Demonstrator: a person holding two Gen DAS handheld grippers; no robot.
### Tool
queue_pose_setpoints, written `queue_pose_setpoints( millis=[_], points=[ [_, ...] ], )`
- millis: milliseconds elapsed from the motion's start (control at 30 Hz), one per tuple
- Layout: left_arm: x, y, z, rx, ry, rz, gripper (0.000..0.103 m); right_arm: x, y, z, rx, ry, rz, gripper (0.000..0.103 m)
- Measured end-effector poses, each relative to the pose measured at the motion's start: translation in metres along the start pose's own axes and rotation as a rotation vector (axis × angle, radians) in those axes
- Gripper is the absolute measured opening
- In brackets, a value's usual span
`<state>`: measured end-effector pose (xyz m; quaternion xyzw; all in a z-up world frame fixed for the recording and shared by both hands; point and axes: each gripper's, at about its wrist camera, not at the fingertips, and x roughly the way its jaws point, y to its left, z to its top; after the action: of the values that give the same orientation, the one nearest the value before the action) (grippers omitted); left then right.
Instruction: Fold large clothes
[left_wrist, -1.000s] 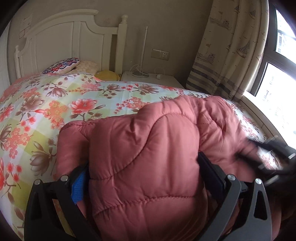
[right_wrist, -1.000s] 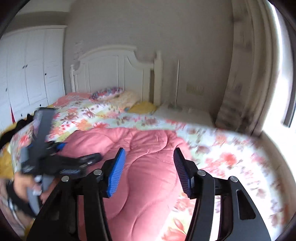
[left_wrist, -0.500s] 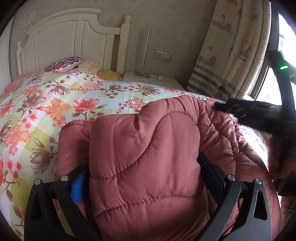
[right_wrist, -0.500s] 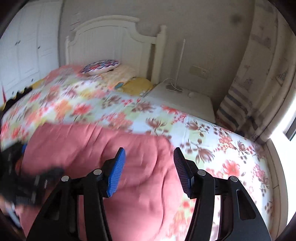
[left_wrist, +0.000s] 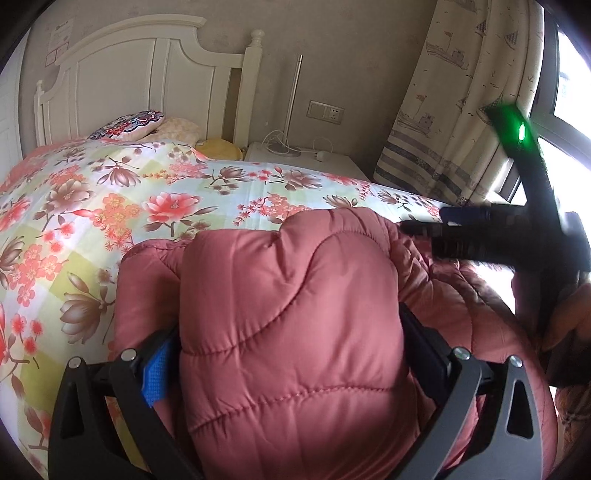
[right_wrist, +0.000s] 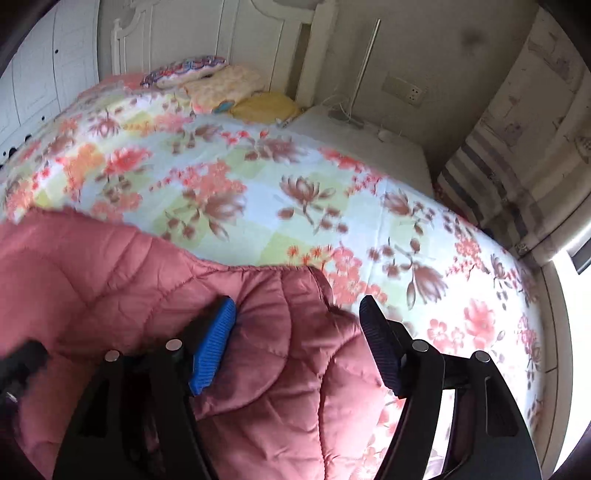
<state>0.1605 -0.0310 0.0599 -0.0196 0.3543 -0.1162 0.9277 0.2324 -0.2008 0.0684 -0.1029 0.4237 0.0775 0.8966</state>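
A puffy, quilted pink jacket (left_wrist: 288, 332) lies bunched at the near edge of a bed, on top of a floral bedspread (left_wrist: 110, 206). In the left wrist view a thick fold of it bulges up between the two fingers of the left gripper (left_wrist: 288, 365), which press into the padding from either side, so this tool is clamped on the jacket; it is held low and roughly level, pointing along the bed toward the headboard (left_wrist: 140, 74). The right gripper (right_wrist: 295, 347) comes in from the right side of the bundle, tilted downward over the jacket's right-hand edge. Its fingers stand apart: the blue-padded left finger (right_wrist: 214, 350) lies against or just over the quilted surface, while the other finger sits past the jacket's hem, above the bedspread, and nothing is pinched between them. In the left wrist view the right tool shows as a dark blurred body with a green light (left_wrist: 521, 131) above the jacket's far right side. Beyond the jacket are patterned pillows (left_wrist: 129, 123) by the headboard, a white nightstand (left_wrist: 306, 162) beside the bed, a wall socket (left_wrist: 327, 112), and a curtain (left_wrist: 461, 103) by the window.
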Motion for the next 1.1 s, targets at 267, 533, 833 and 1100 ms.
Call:
queue_pose_setpoints(
  millis=[267, 533, 833, 1100],
  points=[
    [0.001, -0.002, 0.0, 0.005, 0.006, 0.005, 0.101, 0.028, 0.022, 0.0, -0.025, 0.049, 0.0, 0.088],
    [-0.017, 0.016, 0.001, -0.072, 0.025, 0.005, 0.101, -0.038, -0.016, -0.038, 0.21, -0.036, 0.187, 0.094],
    [-0.052, 0.062, -0.04, -0.212, 0.106, -0.097, 0.101, -0.094, -0.042, -0.168, 0.464, -0.061, 0.577, 0.097],
    [-0.023, 0.089, -0.063, -0.373, 0.228, -0.386, 0.101, -0.067, -0.025, -0.202, 0.572, 0.061, 0.886, 0.099]
  ],
)
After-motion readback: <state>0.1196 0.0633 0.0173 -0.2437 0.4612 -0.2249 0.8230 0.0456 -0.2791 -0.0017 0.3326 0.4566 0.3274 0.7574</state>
